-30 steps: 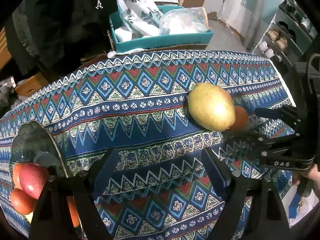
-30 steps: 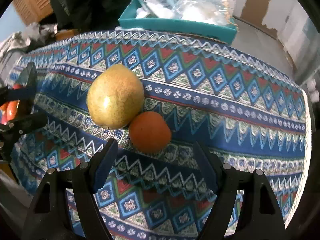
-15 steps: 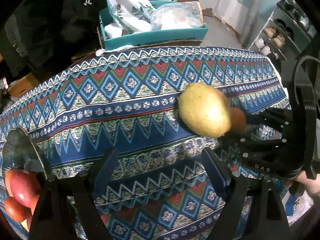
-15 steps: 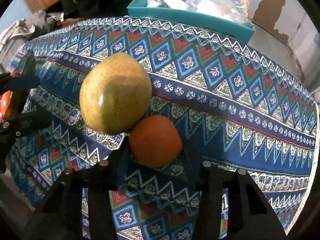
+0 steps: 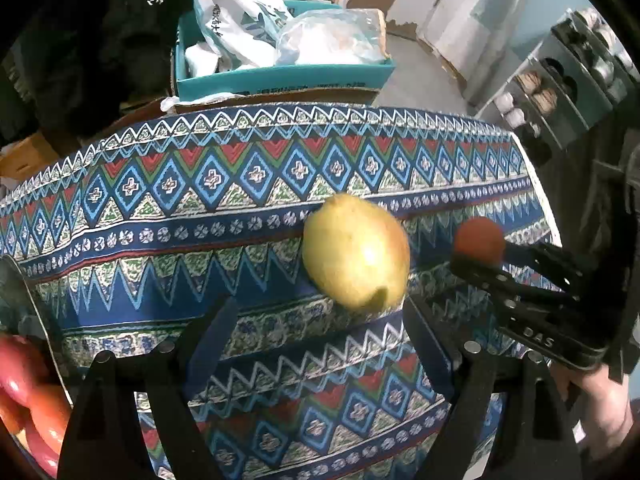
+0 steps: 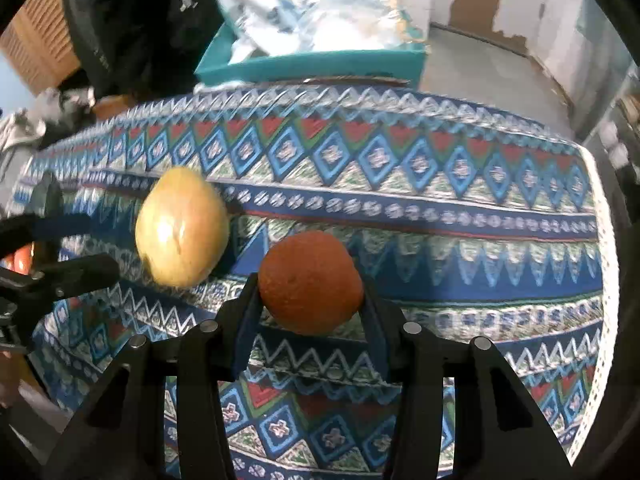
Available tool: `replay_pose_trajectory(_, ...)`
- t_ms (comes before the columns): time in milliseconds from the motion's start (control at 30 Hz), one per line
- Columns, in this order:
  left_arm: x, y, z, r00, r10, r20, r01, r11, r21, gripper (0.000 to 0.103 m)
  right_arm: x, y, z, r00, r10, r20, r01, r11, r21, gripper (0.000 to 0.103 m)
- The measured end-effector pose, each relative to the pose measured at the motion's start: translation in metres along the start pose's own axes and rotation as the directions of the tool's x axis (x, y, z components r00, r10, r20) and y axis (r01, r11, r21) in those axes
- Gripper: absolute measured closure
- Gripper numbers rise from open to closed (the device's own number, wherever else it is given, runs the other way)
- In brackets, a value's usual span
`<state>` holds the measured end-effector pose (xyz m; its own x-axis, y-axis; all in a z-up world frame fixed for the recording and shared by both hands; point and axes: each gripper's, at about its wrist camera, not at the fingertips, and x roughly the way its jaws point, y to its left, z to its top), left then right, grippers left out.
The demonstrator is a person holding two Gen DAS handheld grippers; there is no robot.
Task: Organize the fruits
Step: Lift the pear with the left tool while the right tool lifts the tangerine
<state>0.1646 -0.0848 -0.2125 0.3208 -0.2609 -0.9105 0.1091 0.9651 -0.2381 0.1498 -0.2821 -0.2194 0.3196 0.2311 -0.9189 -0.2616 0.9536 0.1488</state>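
Red fruits [image 5: 28,392]: cut off by left frame edge, left of the pear [image 5: 356,252]; count unclear
Plate [image 5: 24,292] under them: mostly out of frame
Pear: outline motion-blurred
Orange [image 5: 478,238]: lower part hidden behind right gripper [image 5: 480,256]
Teal box [image 6: 320,66] beyond pear: contents smeared, unreadable

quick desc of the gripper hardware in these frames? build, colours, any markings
Both grippers, left and right, are black, plastic-looking frames with round silver screw heads. Each has two flat fingers faced with dark blue pads. The right one's side carries white "DAS" lettering. No cables visible. A bare hand grips it; no sleeve visible.
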Motion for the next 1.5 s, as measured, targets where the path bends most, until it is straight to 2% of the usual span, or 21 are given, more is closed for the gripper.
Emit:
replay_pose_trajectory(233, 0.014, -0.013, 0.007, 0.999, -0.052, -0.001, 0.052, 0.997, -0.061, 0.016, -0.020, -0.026, -0.002, 1.000, -0.014, 0.026, 0.012, 0.996, 0.087, 0.056)
replay_pose_trajectory(367, 0.031, -0.023, 0.008, 0.996, -0.083, -0.031, 0.080, 0.993, -0.088, 0.016, -0.023, -0.040, -0.006, 0.999, -0.015, 0.028, 0.011, 0.991, 0.130, 0.056)
replay_pose_trajectory(533, 0.054, -0.032, 0.011, 0.998, -0.037, -0.056, 0.031, 0.995, -0.096, 0.014, -0.024, -0.043, -0.009, 0.999, -0.010, 0.030, 0.006, 0.990, 0.139, 0.056)
replay_pose_trajectory(700, 0.070, -0.026, 0.016, 0.996, -0.054, -0.076, 0.043, 0.989, -0.139, 0.014, -0.020, -0.041, -0.009, 1.000, -0.016, 0.026, 0.012, 0.992, 0.127, 0.056)
replay_pose_trajectory(800, 0.074, -0.028, 0.018, 0.996, -0.048, -0.078, 0.038, 0.991, -0.126, 0.015, -0.019, -0.041, -0.009, 1.000, -0.013, 0.025, 0.010, 0.991, 0.130, 0.056)
replay_pose_trajectory(867, 0.076, -0.032, 0.018, 0.995, -0.048, -0.087, 0.039, 0.993, -0.110, 0.026, -0.018, -0.041, -0.008, 1.000, -0.011, 0.025, 0.008, 0.991, 0.131, 0.056)
replay_pose_trajectory(933, 0.076, -0.036, 0.018, 0.996, -0.025, -0.089, 0.017, 0.996, -0.089, 0.030, -0.017, -0.041, -0.008, 1.000, -0.013, 0.024, 0.009, 0.992, 0.129, 0.056)
replay_pose_trajectory(1133, 0.075, -0.039, 0.016, 0.996, -0.026, -0.088, 0.020, 0.997, -0.068, 0.030, -0.017, -0.038, -0.007, 1.000, -0.016, 0.026, 0.013, 0.992, 0.129, 0.056)
replay_pose_trajectory(1500, 0.047, -0.037, -0.006, 0.998, 0.041, -0.038, -0.041, 0.999, 0.014, 0.031, -0.040, -0.030, -0.004, 0.997, -0.025, 0.077, 0.017, 0.993, 0.115, 0.056)
